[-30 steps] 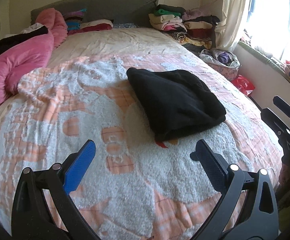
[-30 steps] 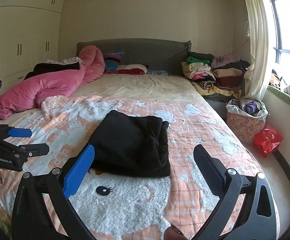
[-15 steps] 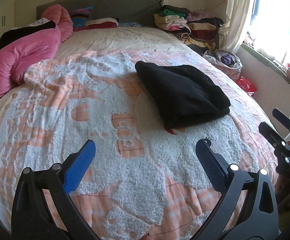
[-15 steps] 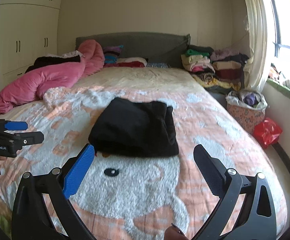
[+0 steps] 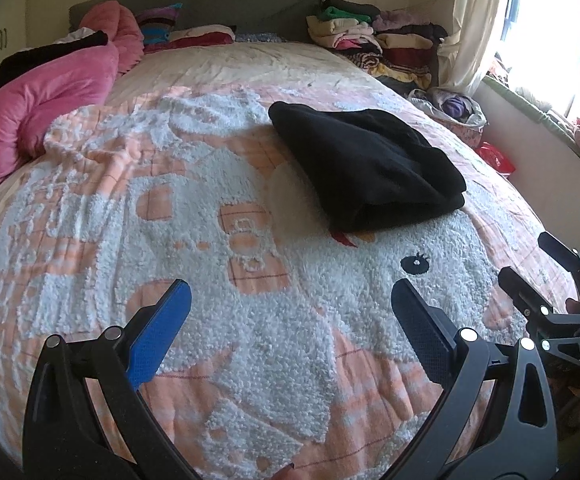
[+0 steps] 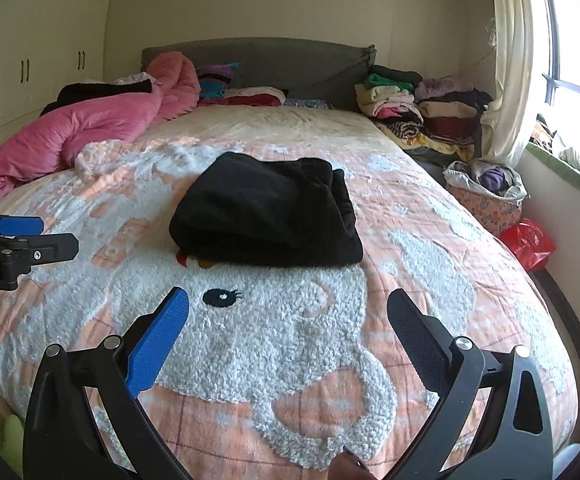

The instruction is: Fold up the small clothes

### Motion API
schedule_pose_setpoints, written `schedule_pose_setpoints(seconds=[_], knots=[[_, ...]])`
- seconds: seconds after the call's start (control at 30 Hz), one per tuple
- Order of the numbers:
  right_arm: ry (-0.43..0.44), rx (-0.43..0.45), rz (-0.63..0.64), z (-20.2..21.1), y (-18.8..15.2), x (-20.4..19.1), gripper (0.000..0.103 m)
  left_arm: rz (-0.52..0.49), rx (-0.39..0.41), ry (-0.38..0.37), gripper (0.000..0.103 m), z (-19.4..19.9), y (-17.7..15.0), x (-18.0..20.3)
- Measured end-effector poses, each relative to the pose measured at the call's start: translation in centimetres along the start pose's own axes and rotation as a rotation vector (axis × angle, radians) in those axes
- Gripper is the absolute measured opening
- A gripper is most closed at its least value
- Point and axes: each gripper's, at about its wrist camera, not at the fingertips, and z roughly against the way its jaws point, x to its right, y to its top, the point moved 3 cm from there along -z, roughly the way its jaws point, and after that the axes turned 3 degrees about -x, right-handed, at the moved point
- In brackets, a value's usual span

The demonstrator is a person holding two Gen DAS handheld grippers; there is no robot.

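A black garment lies folded into a thick rectangle on the orange and white fleece blanket of the bed. In the right wrist view the same black garment sits ahead of my right gripper, which is open and holds nothing. My left gripper is also open and empty, over the blanket to the near left of the garment. Each gripper shows at the edge of the other's view: the right gripper at the right, the left gripper at the left.
A pink duvet is heaped at the bed's left. Stacks of folded clothes stand beside the headboard at the right. On the floor to the right of the bed are a laundry basket and a red bag.
Both grippers have moved closer to the bed and lower, so the black garment looks larger. The garment itself has not moved. Both grippers stay open.
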Motion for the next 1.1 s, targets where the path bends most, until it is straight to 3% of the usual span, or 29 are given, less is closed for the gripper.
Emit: schedule_pose_setpoints(seconds=[1.1], knots=[[-0.008, -0.039, -0.006, -0.67, -0.55, -0.88, 0.099, 0.025, -0.014, 0.027, 0.094, -0.39, -0.32, -0.17]])
